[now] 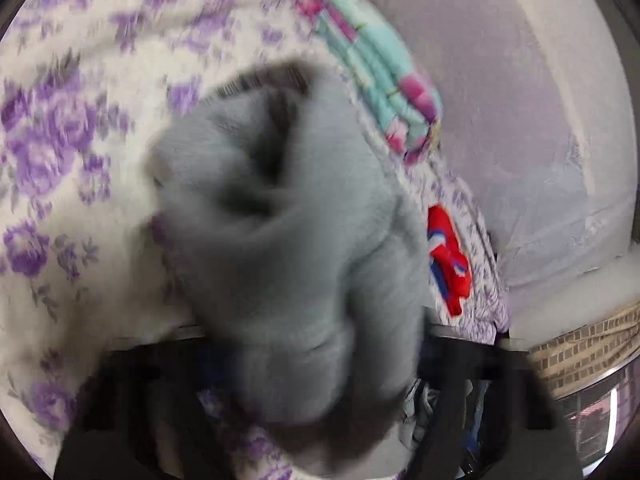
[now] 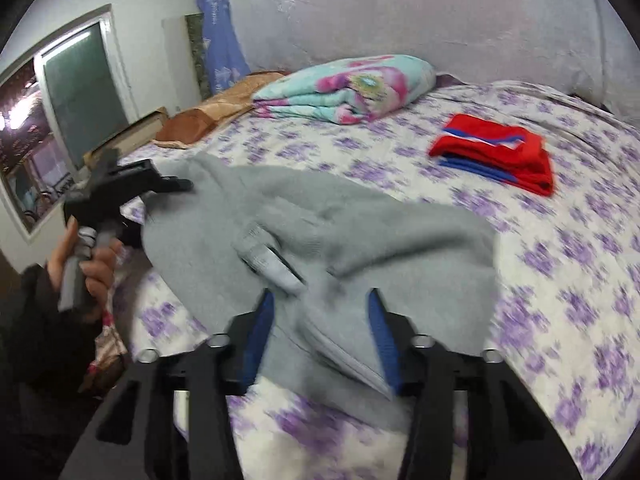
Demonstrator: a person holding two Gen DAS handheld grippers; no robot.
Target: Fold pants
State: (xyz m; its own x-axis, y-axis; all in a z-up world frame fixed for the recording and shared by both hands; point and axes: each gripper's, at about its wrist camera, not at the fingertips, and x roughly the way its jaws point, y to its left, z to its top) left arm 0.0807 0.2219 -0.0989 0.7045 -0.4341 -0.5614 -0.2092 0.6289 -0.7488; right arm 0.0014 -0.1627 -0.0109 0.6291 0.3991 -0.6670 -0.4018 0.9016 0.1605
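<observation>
The grey pants (image 2: 320, 232) are held bunched above the bed (image 2: 560, 280), clamped in the left tongs (image 2: 176, 184); the right tongs (image 2: 320, 320) stand apart around a fold. A slip is risked, the loose cloth collapsing unevenly.
</observation>
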